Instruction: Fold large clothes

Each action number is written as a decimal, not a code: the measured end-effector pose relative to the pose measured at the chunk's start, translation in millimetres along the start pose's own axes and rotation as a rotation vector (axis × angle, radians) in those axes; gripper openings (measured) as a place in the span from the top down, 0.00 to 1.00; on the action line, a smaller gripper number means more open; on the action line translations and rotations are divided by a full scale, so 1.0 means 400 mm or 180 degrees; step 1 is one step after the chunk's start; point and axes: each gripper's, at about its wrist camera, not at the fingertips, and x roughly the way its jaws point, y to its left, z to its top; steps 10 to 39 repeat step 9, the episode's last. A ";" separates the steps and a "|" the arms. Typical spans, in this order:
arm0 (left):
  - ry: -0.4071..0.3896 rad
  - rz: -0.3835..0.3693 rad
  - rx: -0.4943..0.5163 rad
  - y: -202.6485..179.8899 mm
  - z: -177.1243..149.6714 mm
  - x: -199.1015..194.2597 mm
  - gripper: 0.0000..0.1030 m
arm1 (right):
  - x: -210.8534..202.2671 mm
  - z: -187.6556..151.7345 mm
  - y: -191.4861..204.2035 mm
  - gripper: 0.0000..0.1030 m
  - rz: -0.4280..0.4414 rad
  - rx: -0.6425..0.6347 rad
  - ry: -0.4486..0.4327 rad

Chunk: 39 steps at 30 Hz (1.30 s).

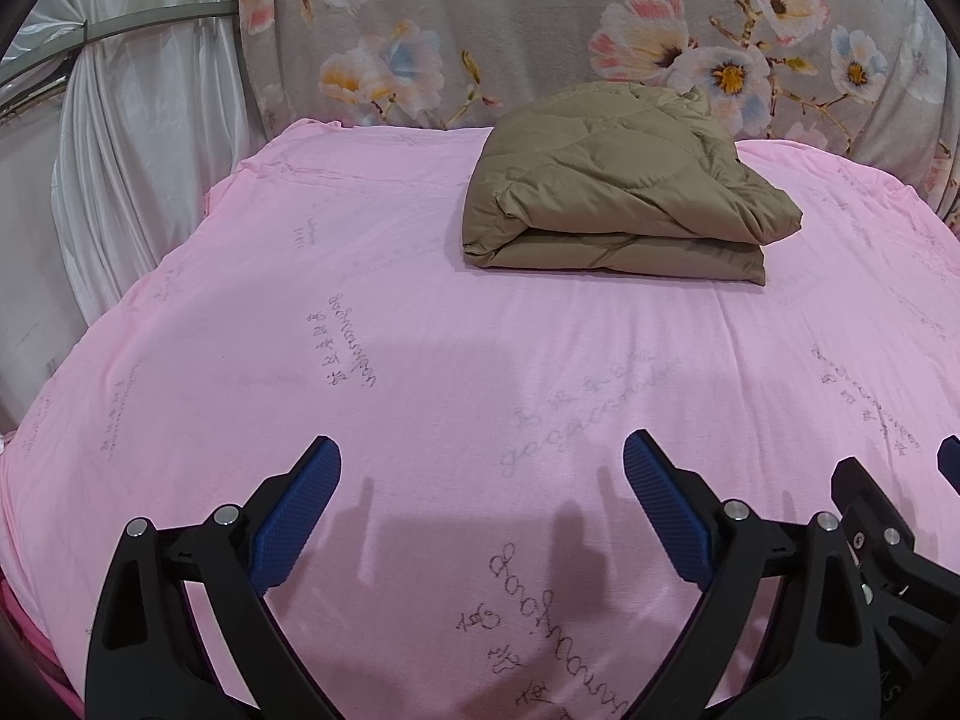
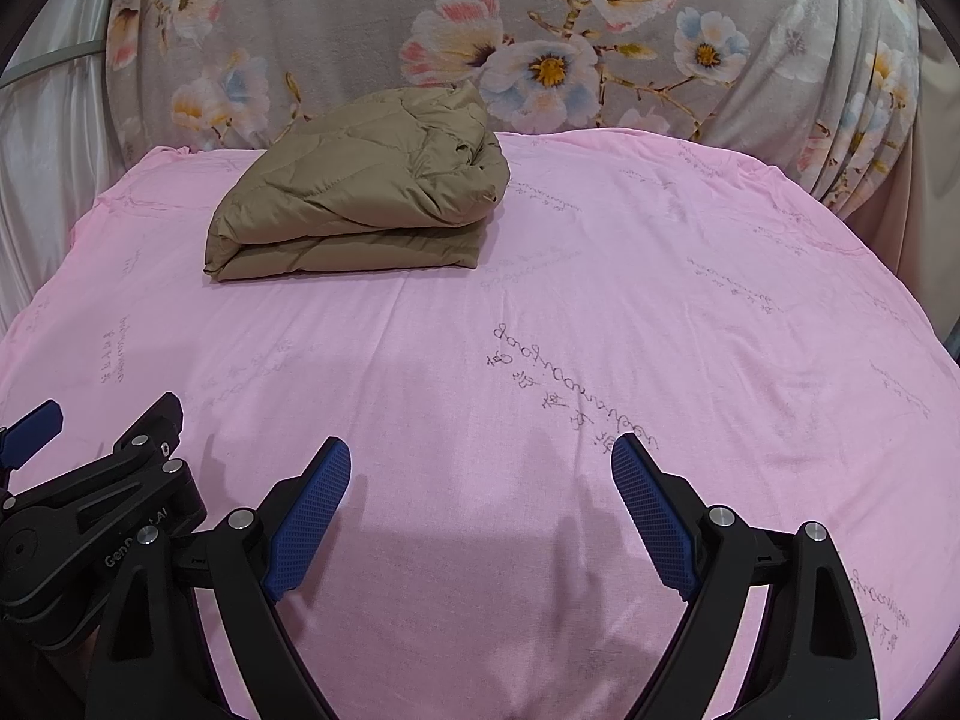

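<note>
A tan quilted padded garment point(image 1: 612, 192) lies folded into a thick bundle at the far side of the pink-sheeted bed point(image 1: 420, 330); the right wrist view shows the same garment point(image 2: 360, 198) at the far left. My left gripper point(image 1: 483, 462) hovers open over bare pink sheet near the front, well short of the bundle, nothing between its blue pads. My right gripper point(image 2: 480, 462) is likewise open and empty over the pink sheet point(image 2: 600, 300). The two grippers sit side by side; the right gripper's frame point(image 1: 870, 516) shows at the left view's right edge, the left gripper's body point(image 2: 90, 516) at the right view's left edge.
A grey floral cloth point(image 1: 540, 30) hangs behind the bed like a backdrop. White curtains point(image 1: 132, 180) fall along the bed's left side. The pink sheet carries faint printed script and slopes off at the left and right edges.
</note>
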 end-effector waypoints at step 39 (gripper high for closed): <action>-0.0014 0.0009 0.0016 -0.005 0.011 -0.002 0.11 | -0.005 0.004 -0.008 0.16 -0.0025 0.0000 -0.0009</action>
